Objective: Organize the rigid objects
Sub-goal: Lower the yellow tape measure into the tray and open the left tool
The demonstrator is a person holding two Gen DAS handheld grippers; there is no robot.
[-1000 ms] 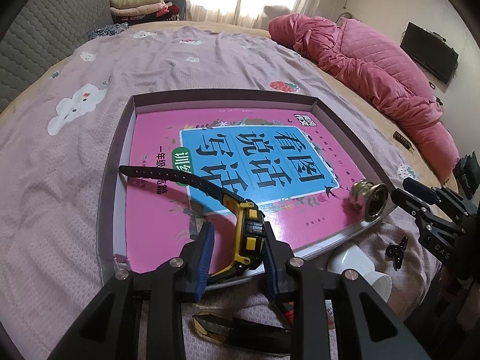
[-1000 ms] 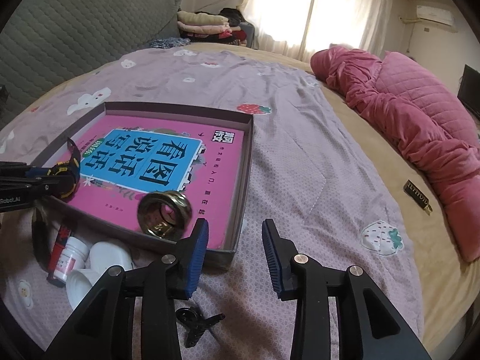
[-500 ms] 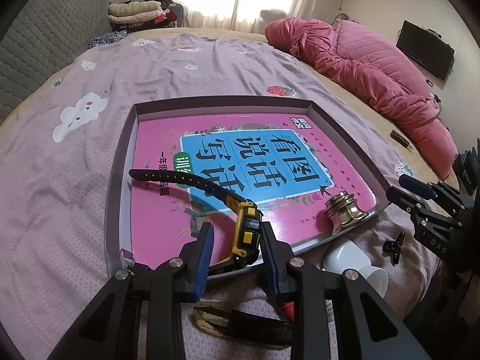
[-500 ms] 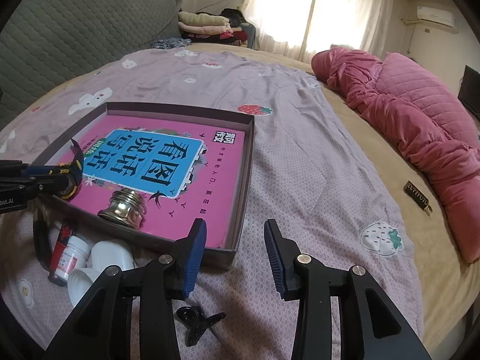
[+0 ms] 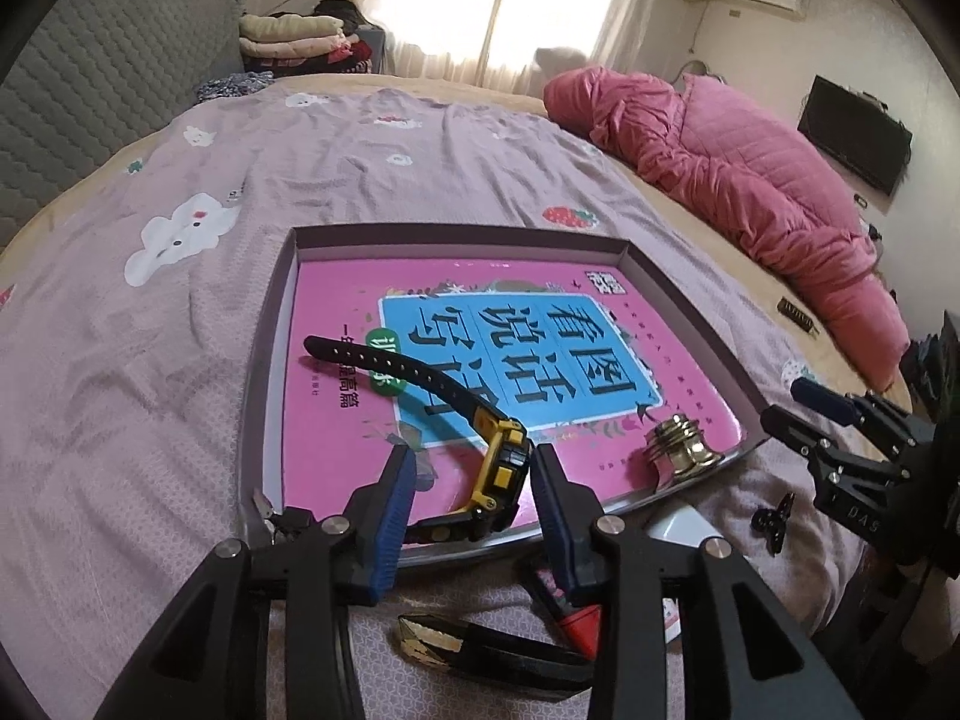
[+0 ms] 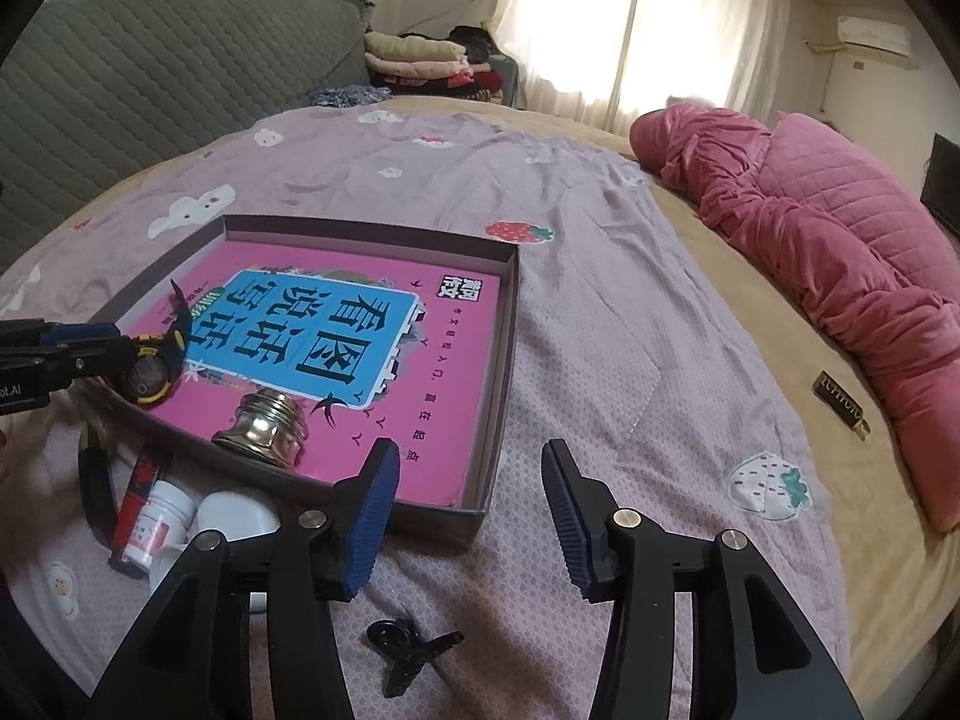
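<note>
- The black-and-yellow digital wristwatch with a black perforated strap (image 5: pixel 503 468) lies inside the shallow grey cardboard box (image 5: pixel 262 372), at its near edge, resting on the pink book with a blue title panel (image 5: pixel 336 438) that covers the box floor; its strap runs up and to the left across the cover.
- The left gripper (image 5: pixel 471 483) straddles the watch case. Its jaws are opening; the right blue pad sits just beside the case and the left pad stands clear of it, so the watch is released.
- The shiny brass bell-shaped metal piece (image 6: pixel 264 429) stands upright on the book near the box's front edge, right of the watch in the left wrist view.
- The right gripper (image 6: pixel 471 510) hovers over the purple patterned bedsheet (image 6: pixel 600 312) by the box's near corner, jaws opening with nothing between them.
- Outside the box on the sheet lie a small white bottle with a red label (image 6: pixel 157 525), a white plastic cup (image 6: pixel 237 513) and a small black clip (image 6: pixel 408 648).
</note>
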